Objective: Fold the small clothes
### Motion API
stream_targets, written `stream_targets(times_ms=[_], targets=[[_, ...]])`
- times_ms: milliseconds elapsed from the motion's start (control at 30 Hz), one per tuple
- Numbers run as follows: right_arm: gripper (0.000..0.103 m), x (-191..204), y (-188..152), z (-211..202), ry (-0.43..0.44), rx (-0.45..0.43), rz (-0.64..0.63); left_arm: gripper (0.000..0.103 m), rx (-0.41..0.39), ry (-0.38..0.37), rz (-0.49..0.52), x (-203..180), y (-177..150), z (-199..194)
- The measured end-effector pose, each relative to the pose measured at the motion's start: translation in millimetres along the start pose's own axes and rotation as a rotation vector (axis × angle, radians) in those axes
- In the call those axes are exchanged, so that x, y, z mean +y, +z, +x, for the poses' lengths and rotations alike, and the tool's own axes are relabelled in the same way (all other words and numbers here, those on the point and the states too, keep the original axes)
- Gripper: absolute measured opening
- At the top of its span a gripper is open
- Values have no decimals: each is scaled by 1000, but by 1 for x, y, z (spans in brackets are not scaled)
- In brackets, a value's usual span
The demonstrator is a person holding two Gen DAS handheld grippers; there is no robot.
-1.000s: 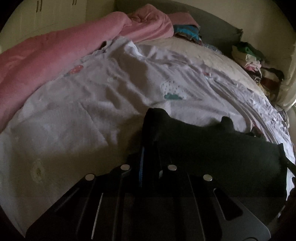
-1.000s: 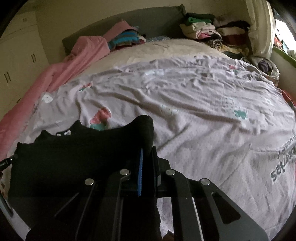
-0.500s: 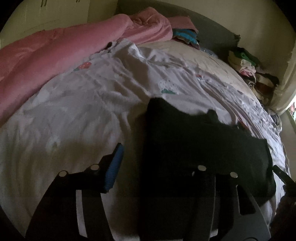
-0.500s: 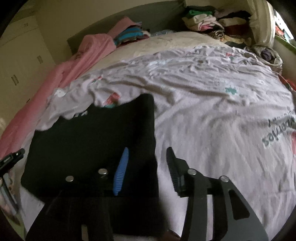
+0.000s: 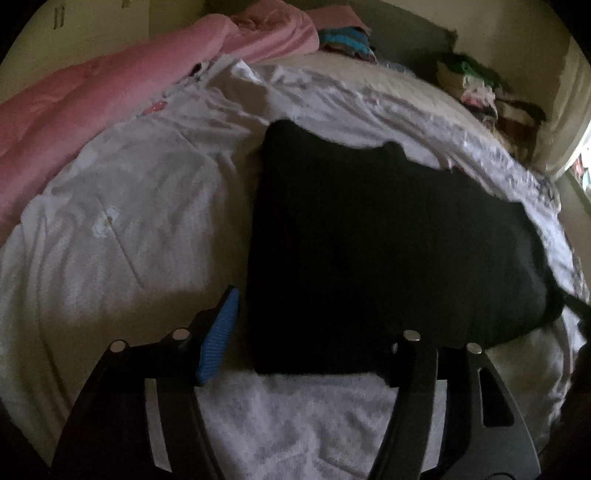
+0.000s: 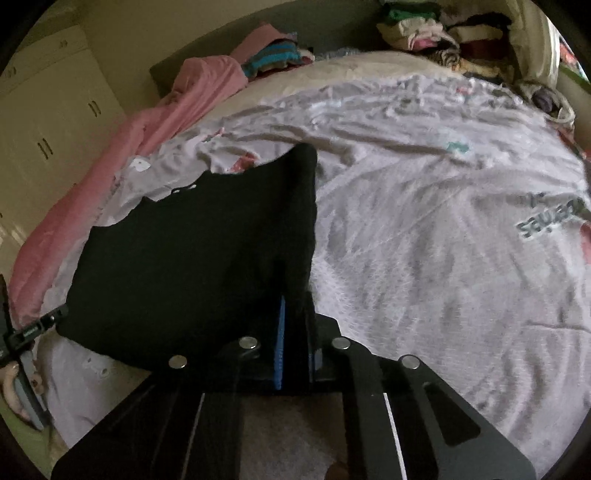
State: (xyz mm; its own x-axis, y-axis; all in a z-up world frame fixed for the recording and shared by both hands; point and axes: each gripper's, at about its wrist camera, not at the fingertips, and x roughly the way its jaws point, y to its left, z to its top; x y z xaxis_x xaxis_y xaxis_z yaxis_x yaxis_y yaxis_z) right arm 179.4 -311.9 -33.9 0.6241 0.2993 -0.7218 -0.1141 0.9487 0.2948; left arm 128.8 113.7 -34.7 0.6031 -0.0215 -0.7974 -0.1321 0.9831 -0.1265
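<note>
Bedroom, dim light; work surface is a bed (image 5: pixel 122 229) under a pale printed sheet (image 6: pixel 424 240).

Left gripper (image 5: pixel 306 332): pitched steeply down toward the sheet, jaws standing apart. Blue pad of one finger (image 5: pixel 218 339) sits over bare sheet just beside the near left edge of the black garment (image 5: pixel 388 240); the other finger lies over the garment's near edge. Pads not pressing the cloth.

Right gripper (image 6: pixel 293 339): also angled down, jaws have just closed and are clamped on the garment's near right corner, with dark fabric between the blue pads.

Black garment lies flat on the bed near the front edge, roughly rectangular; its far edge is uneven. In the right wrist view the left gripper's frame and a hand (image 6: pixel 18 387) show at the far left, touching the garment's left corner.

Open sheet stretches wide to the right of the garment and beyond it. Pink duvet (image 5: pixel 85 99) is bunched along the left side. Folded clothes stacks (image 6: pixel 424 29) sit at the headboard end, well apart. Wardrobe doors (image 6: pixel 48 122) stand past the pink duvet.
</note>
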Motion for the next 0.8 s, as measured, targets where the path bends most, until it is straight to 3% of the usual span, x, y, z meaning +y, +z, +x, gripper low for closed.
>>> stream_targets(times_ms=[67,300,500,667,733,800], targets=[[8,-3,-1,-5,3,-8,13,42,15,2,10,-2,-5,2],[10,-6,-9,-4,-48,8,32,42,14,15,29,-6,-13,-4],[16,-10,-16,-13,-39,-8,54,46,11,16,29,-7,-14,-6],[27,-11,-21,-26,-58,-28,50,48,4,18,37,-9,-19,-12],[42,-11,-23,-31,-65,-39,50,48,4,18,36,-9,-20,-13],[49,-11,-25,-39,-74,-55,56,48,2,18,37,-9,-21,-15]])
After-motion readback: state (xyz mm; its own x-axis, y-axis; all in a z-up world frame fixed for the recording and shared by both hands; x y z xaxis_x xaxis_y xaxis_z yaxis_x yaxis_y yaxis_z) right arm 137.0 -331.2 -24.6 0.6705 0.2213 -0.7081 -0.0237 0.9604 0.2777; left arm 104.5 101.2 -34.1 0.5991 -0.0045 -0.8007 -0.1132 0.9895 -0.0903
